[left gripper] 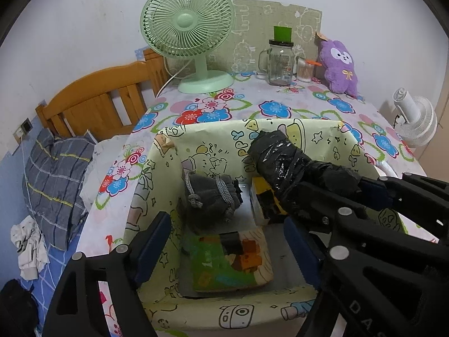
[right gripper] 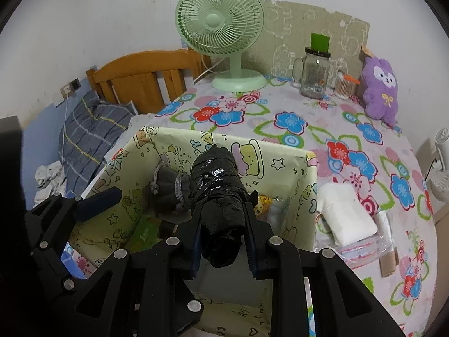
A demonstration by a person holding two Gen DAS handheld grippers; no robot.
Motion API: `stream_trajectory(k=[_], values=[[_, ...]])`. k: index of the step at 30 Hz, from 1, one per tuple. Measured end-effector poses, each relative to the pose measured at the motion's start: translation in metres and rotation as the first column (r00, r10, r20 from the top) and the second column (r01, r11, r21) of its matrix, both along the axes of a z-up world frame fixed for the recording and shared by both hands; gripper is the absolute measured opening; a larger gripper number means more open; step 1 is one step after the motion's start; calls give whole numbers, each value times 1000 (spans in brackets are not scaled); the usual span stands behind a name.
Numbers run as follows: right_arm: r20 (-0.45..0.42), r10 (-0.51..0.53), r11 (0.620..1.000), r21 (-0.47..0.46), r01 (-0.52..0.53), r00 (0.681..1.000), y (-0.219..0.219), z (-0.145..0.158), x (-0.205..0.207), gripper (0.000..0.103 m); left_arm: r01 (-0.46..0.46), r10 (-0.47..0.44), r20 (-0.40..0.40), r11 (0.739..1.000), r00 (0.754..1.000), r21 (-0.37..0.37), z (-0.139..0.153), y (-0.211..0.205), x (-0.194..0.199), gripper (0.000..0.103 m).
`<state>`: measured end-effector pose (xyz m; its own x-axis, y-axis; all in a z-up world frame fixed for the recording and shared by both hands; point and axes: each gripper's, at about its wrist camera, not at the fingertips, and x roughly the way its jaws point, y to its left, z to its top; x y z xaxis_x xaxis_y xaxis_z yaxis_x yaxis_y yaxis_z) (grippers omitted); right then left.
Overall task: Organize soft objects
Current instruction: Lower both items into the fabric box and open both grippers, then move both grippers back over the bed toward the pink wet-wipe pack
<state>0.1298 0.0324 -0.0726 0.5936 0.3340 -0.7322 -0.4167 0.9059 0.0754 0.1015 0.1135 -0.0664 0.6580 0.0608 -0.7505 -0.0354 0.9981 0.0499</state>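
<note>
A black plastic-wrapped soft bundle (right gripper: 217, 193) hangs over the open pale-yellow cartoon-print box (right gripper: 304, 196), with my right gripper (right gripper: 223, 224) shut on its near end. The bundle (left gripper: 280, 163) slants down across the box's right side in the left wrist view. Inside the box (left gripper: 168, 151) lie a grey drawstring pouch (left gripper: 210, 199), a colourful flat board (left gripper: 230, 264) and a small yellow-and-white carton (left gripper: 263, 205). My left gripper (left gripper: 224, 241) stands open over the box's near part with nothing between its fingers. The pouch lies just beyond them.
The box stands on a flower-print tablecloth (right gripper: 308, 120). At the back are a green fan (right gripper: 221, 19), a glass jar (right gripper: 314, 73), a tub of cotton swabs (right gripper: 345, 85) and a purple plush toy (right gripper: 381, 90). A white folded pack (right gripper: 345, 219) lies right of the box. A wooden bed frame (left gripper: 98, 98) and a pillow (left gripper: 56, 179) are on the left.
</note>
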Motion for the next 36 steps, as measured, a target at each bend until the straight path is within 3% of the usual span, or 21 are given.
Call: stream_trajectory(k=[2,4,6,20,24,36], values=[[-10,-1,1000,6,1,1000,-1,-1,2,37,7,-7,-2,1000,1000,-9,0,0,0,88],[-10,-8,1000,4,8,1000,-2,-1,2,56,10,-10,-2,1000,1000,-14,0,0,0,90],[-7,-23,1000,2,23,1000,-5,0,2,68,10,-10,-2,1000,1000,-14,1,0,0,91],[29,-40,999,21,39,999,-21,15,-6,75,2,-1,24,1000,1000,-24,14,-9,-5,95],[55,-66,998,14,65,996,-28,21,-11,82,10,-9,32,1000,999,-23,19,-15,-7,95],[101,-104,994,30,102,989,-52,36,-24,85,39,-38,79,999,996,-8,35,-36,-17,98]])
